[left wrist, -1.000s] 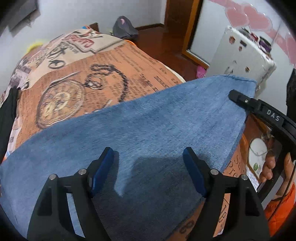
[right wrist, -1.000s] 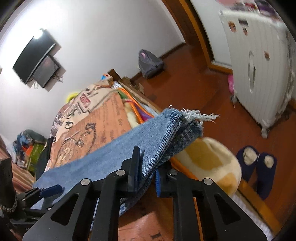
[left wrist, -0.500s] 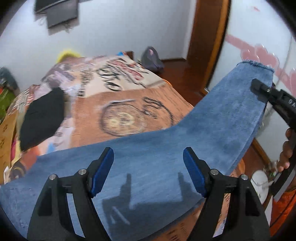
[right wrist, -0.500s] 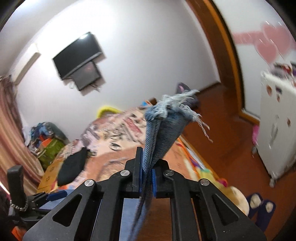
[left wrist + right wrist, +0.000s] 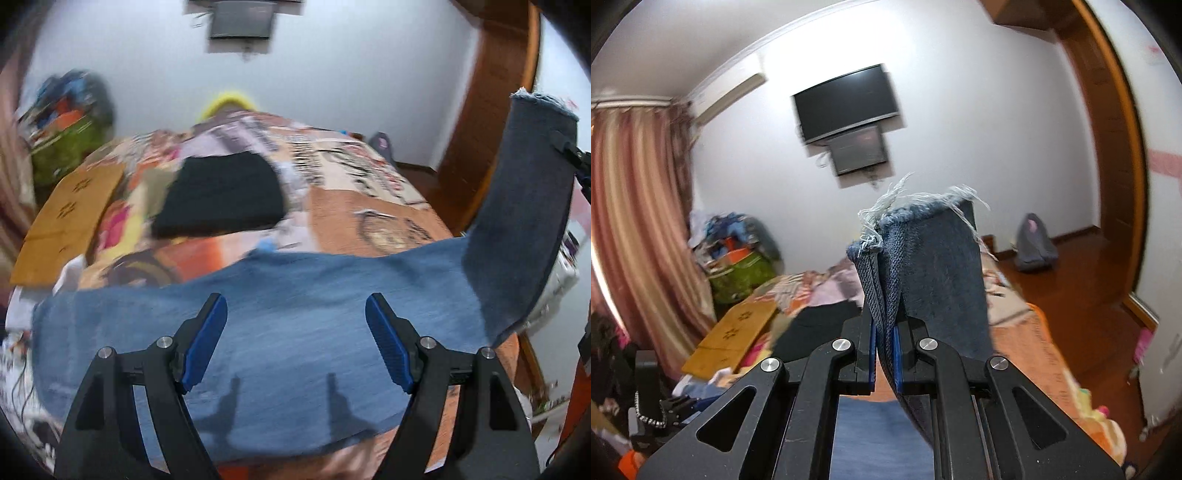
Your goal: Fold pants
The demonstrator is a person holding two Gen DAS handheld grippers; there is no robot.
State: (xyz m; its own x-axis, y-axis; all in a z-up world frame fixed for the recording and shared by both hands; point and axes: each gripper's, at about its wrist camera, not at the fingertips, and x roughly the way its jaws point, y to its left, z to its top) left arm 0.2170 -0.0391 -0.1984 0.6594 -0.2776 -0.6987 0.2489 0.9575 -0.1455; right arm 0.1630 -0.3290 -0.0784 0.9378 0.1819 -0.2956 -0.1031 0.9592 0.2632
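Note:
The blue jeans [image 5: 295,317] lie across the near end of the bed. My left gripper [image 5: 295,336] is open and empty, held just above the flat denim. My right gripper [image 5: 884,343] is shut on the frayed leg hem of the jeans [image 5: 923,251] and holds it lifted upright. In the left wrist view that raised leg end [image 5: 524,206] stands up at the right, with the right gripper's tip [image 5: 569,151] at its edge.
The bed has a printed orange cover [image 5: 369,206]. A folded black garment [image 5: 221,199] and a cardboard sheet [image 5: 70,210] lie farther back on it. A pile of clutter [image 5: 735,258] stands by the curtain. A wooden floor [image 5: 1089,273] and door frame are at the right.
My right gripper has raised the jeans' leg end from bed height to upright and swung it toward the bed's far side. My left gripper's view tilted up; it stays open.

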